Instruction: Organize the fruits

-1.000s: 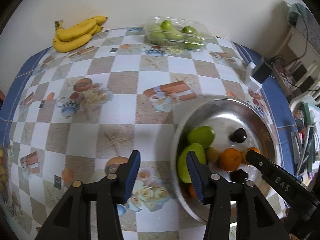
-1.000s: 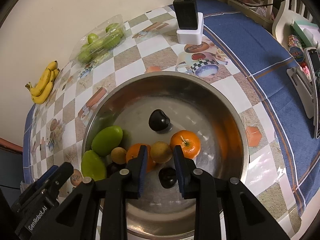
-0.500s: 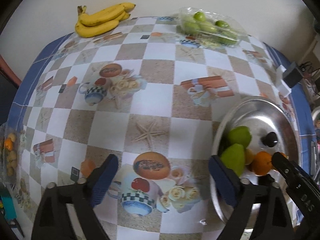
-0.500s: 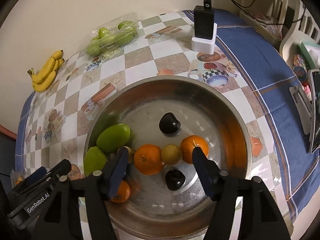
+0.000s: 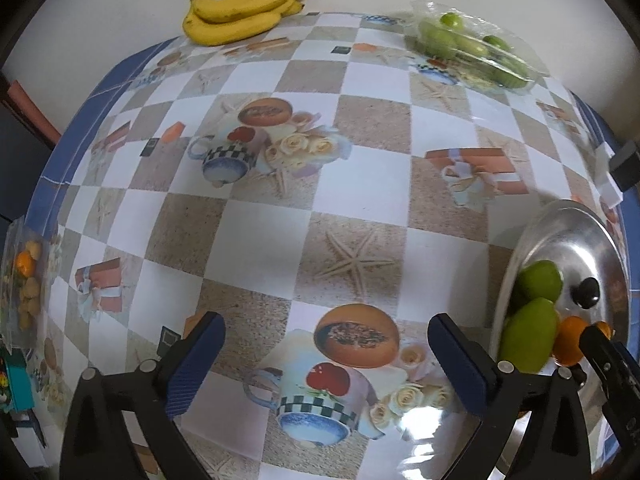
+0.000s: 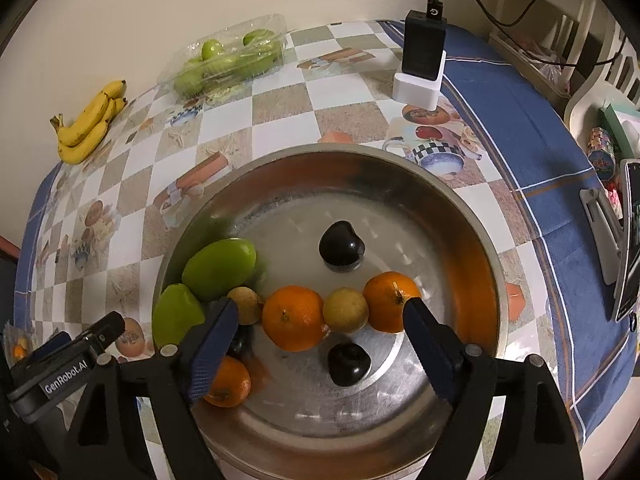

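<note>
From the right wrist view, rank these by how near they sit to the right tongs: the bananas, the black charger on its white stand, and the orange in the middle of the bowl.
1. Middle orange: in the steel bowl, just ahead of the open right tongs.
2. Black charger: beyond the bowl, far right of the table.
3. Bananas: far left, by the wall. Its lead over the charger is modest.

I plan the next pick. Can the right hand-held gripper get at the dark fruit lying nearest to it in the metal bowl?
Probably yes. The right hand-held gripper stands open over the metal bowl, and the dark fruit lies between its fingers with nothing on top. An orange sits close behind it.
</note>
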Action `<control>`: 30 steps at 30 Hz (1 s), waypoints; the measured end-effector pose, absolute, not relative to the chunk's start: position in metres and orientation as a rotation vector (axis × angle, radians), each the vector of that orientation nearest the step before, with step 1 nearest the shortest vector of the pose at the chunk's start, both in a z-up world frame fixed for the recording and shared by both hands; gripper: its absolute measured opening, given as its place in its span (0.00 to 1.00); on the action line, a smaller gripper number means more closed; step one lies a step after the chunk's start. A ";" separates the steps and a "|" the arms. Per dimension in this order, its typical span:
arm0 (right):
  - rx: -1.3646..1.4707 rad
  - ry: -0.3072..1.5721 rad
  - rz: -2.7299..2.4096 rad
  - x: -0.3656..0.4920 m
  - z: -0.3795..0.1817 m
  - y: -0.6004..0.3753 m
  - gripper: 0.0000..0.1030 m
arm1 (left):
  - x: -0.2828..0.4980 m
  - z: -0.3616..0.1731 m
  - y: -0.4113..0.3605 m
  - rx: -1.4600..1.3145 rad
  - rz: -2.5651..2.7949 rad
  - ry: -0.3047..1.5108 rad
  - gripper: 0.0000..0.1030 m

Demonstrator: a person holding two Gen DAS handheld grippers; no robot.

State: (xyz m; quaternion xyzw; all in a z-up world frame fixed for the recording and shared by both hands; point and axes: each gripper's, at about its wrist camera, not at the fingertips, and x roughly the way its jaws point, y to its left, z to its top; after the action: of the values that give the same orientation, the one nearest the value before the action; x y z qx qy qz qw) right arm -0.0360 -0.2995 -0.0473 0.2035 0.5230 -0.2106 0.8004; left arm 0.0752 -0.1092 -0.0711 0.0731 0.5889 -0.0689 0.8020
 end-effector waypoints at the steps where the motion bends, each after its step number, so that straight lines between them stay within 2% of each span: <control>1: 0.434 1.123 -0.450 -0.036 -0.048 -0.299 0.83 | 0.076 -0.073 -0.107 0.160 -0.136 1.263 1.00; 4: 0.430 1.122 -0.446 -0.035 -0.049 -0.298 0.86 | 0.078 -0.076 -0.103 0.177 -0.104 1.255 1.00; 5: 0.431 1.117 -0.446 -0.035 -0.049 -0.298 0.94 | 0.078 -0.077 -0.102 0.177 -0.097 1.252 1.00; 7: 0.431 1.106 -0.445 -0.035 -0.048 -0.297 0.99 | 0.079 -0.077 -0.098 0.175 -0.081 1.244 1.00; 30: 0.379 1.093 -0.419 -0.032 -0.045 -0.279 0.99 | 0.076 -0.069 -0.094 0.235 -0.084 1.174 1.00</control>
State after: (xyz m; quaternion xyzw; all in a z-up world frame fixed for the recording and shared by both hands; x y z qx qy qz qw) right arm -0.0321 -0.2792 -0.0446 0.1776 0.5125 -0.1963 0.8168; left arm 0.0760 -0.0941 -0.0693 0.1104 0.5523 -0.0394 0.8254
